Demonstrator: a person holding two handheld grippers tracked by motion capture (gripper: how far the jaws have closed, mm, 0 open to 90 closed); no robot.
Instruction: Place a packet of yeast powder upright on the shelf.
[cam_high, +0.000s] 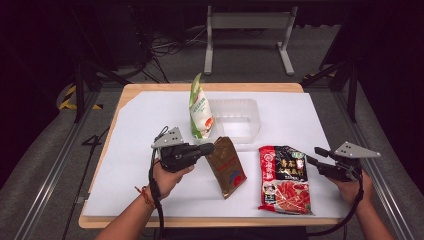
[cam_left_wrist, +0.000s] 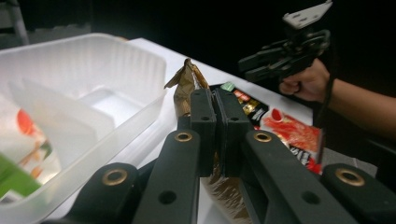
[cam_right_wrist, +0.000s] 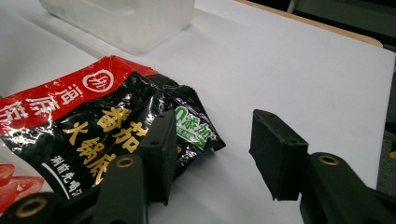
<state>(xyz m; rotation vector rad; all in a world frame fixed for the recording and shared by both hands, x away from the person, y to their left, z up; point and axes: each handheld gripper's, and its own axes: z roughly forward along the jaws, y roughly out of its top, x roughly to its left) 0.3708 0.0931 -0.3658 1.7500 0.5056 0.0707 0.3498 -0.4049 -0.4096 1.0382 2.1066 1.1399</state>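
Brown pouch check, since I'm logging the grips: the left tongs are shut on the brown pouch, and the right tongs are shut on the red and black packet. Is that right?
Not quite. The left tongs are shut on the brown pouch, but the right tongs stand open beside the red and black packet, gripping nothing, as the right gripper view shows.

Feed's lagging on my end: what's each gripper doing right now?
Left gripper: shut on the brown pouch, lifted by its top edge.
Right gripper: open, holding nothing, beside the red-and-black packet.

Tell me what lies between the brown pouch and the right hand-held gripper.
The red and black packet lies flat on the white sheet between brown pouch and right hand-held gripper, seen in the high view.
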